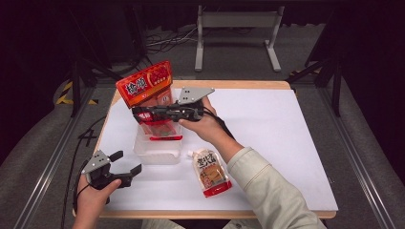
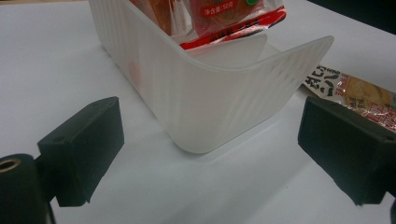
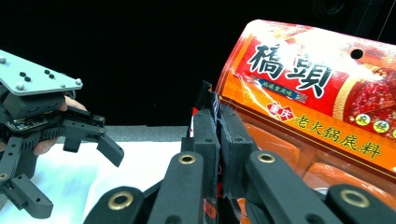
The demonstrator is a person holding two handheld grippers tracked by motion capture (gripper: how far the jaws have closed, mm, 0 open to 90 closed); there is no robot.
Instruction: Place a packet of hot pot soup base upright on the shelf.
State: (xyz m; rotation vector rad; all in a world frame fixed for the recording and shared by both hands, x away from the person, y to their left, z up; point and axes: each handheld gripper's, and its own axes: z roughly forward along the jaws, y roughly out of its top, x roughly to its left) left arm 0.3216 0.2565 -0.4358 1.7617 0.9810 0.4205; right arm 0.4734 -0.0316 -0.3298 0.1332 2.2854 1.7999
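Red sauce packet [image 1: 145,86] upright, long axis vertical, clamped in right hand-held gripper [image 1: 138,113] directly above clear bin [image 1: 157,151]; left hand-held gripper [image 1: 125,167] apart, beside bin.

The red-and-orange hotpot seasoning packet [image 1: 146,86] stood upright and slightly tilted, its lower end inside the translucent white plastic container [image 1: 157,153] on the white table, apparently beside a second red-edged packet there.
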